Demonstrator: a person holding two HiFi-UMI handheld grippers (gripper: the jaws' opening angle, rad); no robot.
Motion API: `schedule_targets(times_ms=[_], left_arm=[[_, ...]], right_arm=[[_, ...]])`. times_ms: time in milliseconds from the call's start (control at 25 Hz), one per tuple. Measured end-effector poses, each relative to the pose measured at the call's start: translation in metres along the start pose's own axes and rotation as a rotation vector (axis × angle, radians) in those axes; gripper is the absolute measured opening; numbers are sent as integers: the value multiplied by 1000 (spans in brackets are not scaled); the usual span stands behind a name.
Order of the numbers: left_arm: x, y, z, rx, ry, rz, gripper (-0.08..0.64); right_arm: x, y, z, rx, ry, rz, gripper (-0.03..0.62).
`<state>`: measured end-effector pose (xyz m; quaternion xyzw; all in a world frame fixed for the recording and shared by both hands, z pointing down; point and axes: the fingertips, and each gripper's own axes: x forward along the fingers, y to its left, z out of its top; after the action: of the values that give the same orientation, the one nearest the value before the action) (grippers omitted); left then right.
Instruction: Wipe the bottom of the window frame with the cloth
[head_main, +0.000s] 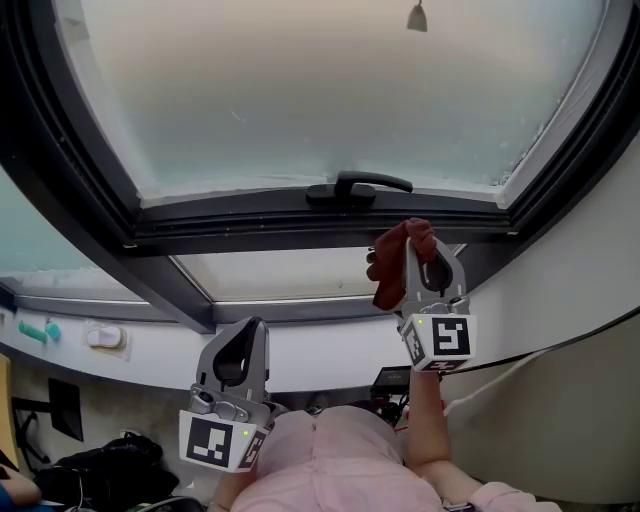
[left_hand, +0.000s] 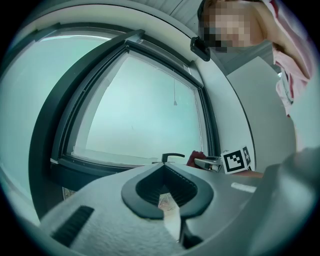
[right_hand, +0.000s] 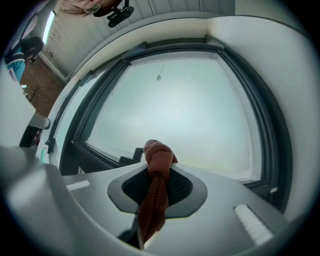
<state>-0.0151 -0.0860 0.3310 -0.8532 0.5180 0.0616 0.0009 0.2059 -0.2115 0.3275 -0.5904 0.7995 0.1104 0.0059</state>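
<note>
Clamping cloth (head_main: 392, 262) — right gripper (head_main: 421, 243) near window frame (head_main: 250, 228)

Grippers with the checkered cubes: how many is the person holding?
2. The left grey plastic gripper hangs low, fingers shut on nothing. The right grey plastic gripper is up by the dark window frame's bottom rail, pinching a rust-red cloth.

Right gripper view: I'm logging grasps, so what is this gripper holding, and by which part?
The right gripper is shut on the reddish-brown cloth, pinched just below its bunched end, which sticks out past the jaws.
</note>
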Motion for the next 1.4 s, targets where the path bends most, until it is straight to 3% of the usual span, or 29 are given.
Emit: schedule_targets(times_ms=[200,480,880,1400], left_arm=[[-6,15,1,-3,1,13,-2],[-9,30,3,-6,3,6,-2],[-7,41,4,-14,-1,-17,-2],[-2,49,2,-20,1,-32,-2]], right_arm=[[18,65,-14,-26,46,121,66],[32,102,-42,-31,117,171,66],[50,120,-72,-42,187,191,66],[66,120,-79,-65,206,185,67]])
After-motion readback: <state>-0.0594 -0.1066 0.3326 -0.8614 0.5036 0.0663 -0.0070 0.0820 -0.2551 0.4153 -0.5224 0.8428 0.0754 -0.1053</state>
